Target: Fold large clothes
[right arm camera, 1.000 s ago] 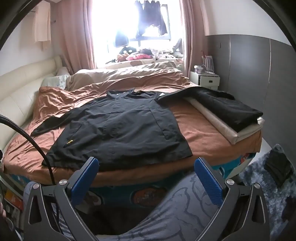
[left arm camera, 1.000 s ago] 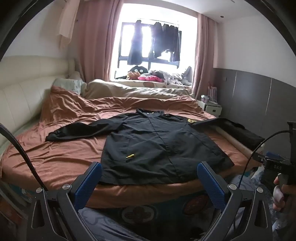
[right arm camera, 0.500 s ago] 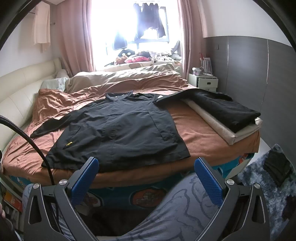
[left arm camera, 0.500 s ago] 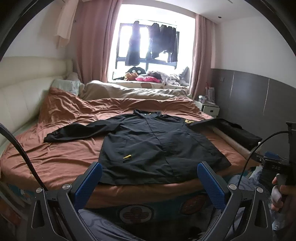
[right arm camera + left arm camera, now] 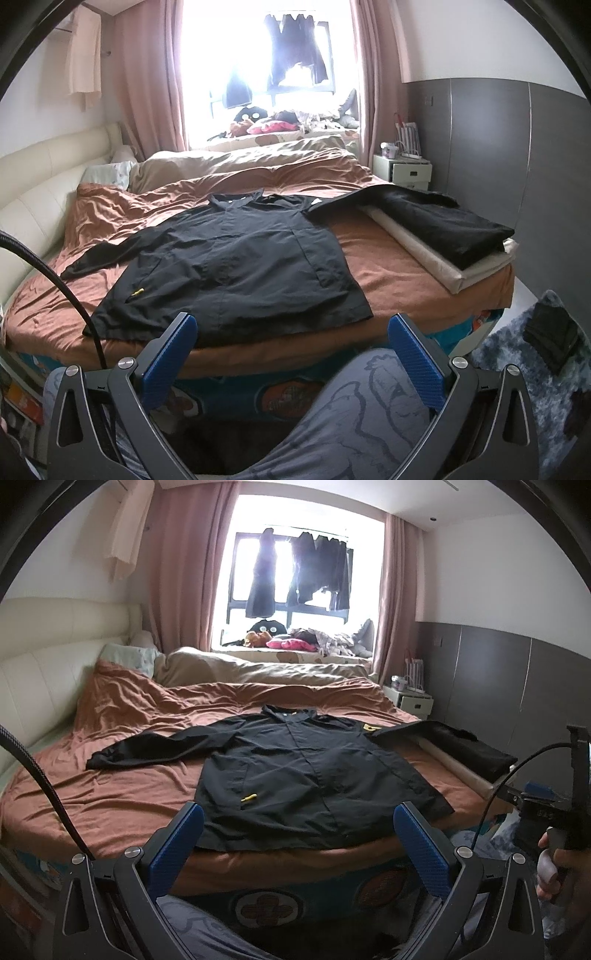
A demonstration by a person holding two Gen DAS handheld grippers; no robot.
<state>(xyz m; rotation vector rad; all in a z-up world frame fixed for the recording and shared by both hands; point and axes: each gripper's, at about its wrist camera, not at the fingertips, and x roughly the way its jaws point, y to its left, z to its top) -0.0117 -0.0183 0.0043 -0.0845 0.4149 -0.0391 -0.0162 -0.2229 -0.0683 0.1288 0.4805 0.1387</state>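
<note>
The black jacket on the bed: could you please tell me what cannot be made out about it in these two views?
- Black jacket hem: left wrist view, partly hidden behind the blue fingers.
- Small yellow mark: too small to identify in either view.
- Window clothes: right wrist view, washed out by glare.

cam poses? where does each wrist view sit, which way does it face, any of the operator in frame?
Left wrist: at the bed's foot, facing the window; open left tongs, the person's right hand at right edge.
Right wrist: same end, further right, facing the window; open right tongs, the person's leg below.
Shared: black jacket spread flat on the brown bedspread.
</note>
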